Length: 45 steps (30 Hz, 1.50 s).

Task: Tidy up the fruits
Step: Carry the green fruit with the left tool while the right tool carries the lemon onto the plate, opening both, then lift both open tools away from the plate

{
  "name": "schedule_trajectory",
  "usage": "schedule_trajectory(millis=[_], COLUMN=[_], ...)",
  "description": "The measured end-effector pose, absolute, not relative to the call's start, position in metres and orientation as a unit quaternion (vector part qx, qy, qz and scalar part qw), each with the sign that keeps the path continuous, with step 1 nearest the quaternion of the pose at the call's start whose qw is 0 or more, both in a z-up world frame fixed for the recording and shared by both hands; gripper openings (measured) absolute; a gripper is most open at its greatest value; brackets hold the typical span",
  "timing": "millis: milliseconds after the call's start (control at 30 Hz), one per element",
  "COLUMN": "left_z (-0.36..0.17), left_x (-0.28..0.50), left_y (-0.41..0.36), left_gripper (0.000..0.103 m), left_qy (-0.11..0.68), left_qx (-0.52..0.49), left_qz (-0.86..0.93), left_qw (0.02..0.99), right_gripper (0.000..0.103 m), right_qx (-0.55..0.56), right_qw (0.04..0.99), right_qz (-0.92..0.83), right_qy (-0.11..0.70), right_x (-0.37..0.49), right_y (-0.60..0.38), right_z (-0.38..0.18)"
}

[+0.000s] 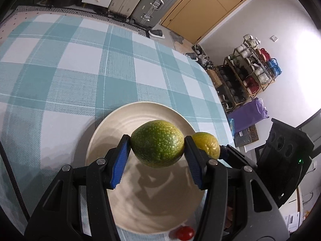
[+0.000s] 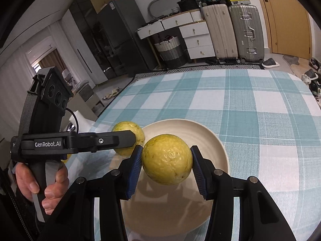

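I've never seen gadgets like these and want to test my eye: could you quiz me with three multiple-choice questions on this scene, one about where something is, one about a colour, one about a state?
1. Where is the fruit held by the left claw?
A. Above the cream plate
B. On the floor
C. Inside a drawer

2. What colour is the fruit in the right claw?
A. Red
B. Yellow
C. Purple

3. What is the state of the right claw?
A. Wide open and empty
B. Shut on a fruit
C. Lying on the table

Answers:
1. A, the speckled green fruit hangs over the plate and casts a shadow on it.
2. B, the yellow fruit has a pale yellow, wrinkled skin.
3. B, both blue pads press on the fruit's sides, holding it clear of the plate.
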<state>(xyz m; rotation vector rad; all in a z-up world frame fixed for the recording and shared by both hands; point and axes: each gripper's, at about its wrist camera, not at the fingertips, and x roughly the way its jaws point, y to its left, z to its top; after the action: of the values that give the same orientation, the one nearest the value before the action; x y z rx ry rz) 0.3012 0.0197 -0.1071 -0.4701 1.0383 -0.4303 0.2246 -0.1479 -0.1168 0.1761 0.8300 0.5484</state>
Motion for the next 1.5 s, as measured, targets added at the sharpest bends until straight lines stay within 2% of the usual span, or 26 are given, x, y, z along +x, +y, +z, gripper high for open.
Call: schedule_trajectory(millis=[300,700,800,867,933,1000,1067,1233,1367,1500], left_z=[-0.123,-0.132,-0.122,-0.114,-0.105,-0.098,-0.090,-0.073,-0.061,-0.052], left_x=[0.324,0.331,0.324,0.318,0.310,0.301,0.290,0.259,0.230,0.206], left_y=[0.015,0.021,0.023,0.025,0.026,0.028,0.028,0.026,0.022,0.017], left_gripper=[0.052,0.053,0.058,0.063,0.065,0.068,0.070,0.071,0.077,0.077], left_qy=[0.498,0.514,0.505,0.500,0.492,0.488,0.484,0.474,0.460,0.444], left_qx=[-0.224,-0.255,-0.253,-0.253,-0.247,-0.238,-0.228,-0.189,-0.145,-0.102], left_qz=[-0.203,-0.184,-0.184,-0.180,-0.176,-0.172,-0.167,-0.149,-0.130,-0.098], left_qw=[0.813,0.798,0.804,0.809,0.816,0.822,0.828,0.847,0.866,0.885], right_gripper=[0.049,0.050,0.059,0.073,0.075,0.081,0.093,0.102,0.103,0.103], right_qx=[0.104,0.071,0.076,0.080,0.090,0.099,0.104,0.101,0.073,0.066], right_qw=[0.869,0.869,0.875,0.881,0.885,0.887,0.893,0.911,0.924,0.929], right_qz=[0.251,0.245,0.243,0.240,0.242,0.246,0.243,0.233,0.208,0.193], right_qy=[0.413,0.423,0.411,0.399,0.387,0.378,0.364,0.324,0.313,0.309], right_x=[0.254,0.264,0.259,0.254,0.248,0.239,0.228,0.197,0.177,0.161], right_y=[-0.153,-0.139,-0.145,-0.149,-0.155,-0.159,-0.163,-0.169,-0.168,-0.169], right_z=[-0.142,-0.149,-0.140,-0.132,-0.124,-0.116,-0.107,-0.087,-0.079,-0.077])
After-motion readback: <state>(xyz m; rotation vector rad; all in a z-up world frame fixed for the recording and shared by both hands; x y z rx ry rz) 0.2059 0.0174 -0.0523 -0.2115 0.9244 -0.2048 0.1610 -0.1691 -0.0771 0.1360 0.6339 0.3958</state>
